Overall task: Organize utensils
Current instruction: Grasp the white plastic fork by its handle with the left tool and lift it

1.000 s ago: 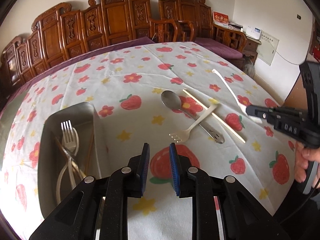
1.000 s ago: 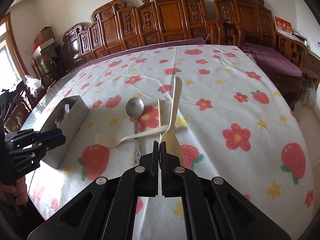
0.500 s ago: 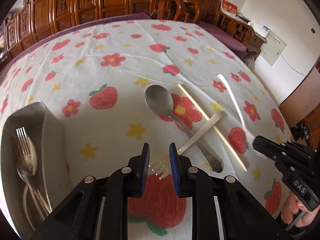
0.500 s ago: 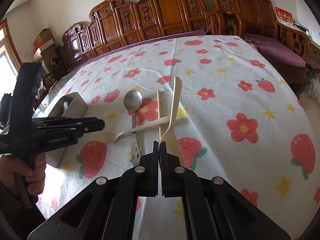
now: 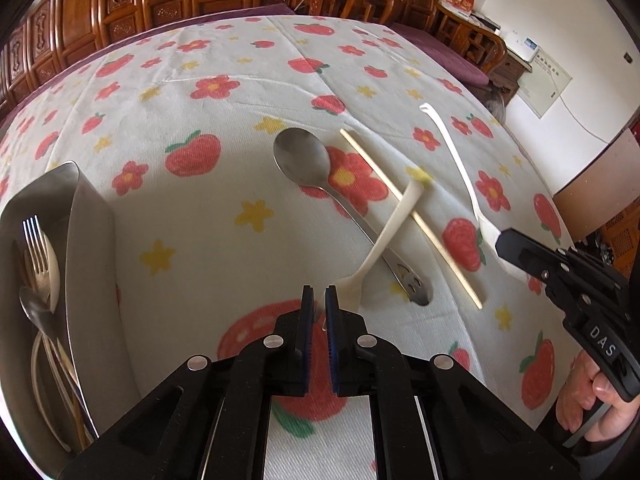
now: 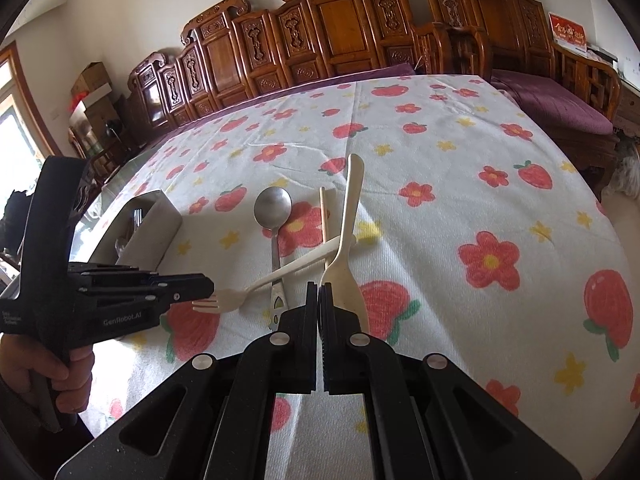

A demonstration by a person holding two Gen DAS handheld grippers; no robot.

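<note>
Left hand-held gripper [image 5: 319, 300] clenched on the plastic fork [image 5: 382, 240] tines; lifting could drag the crossed chopstick [image 5: 412, 218]; right hand-held gripper [image 6: 320, 296] grasps a spoon [image 6: 345, 248].

Cream fork [image 5: 384, 240] across spoon [image 5: 304, 158] (tines perhaps pinched)

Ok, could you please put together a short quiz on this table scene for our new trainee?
1. True or false: the metal spoon lies inside the steel container.
2. Which utensil lies across the metal spoon's handle? A) a knife B) the cream fork C) a ladle
3. What is clamped in the jaws of the right gripper?

Key:
1. False. It lies on the tablecloth, outside the steel container.
2. B.
3. The cream spoon, gripped at its bowl end with the handle pointing away.
</note>
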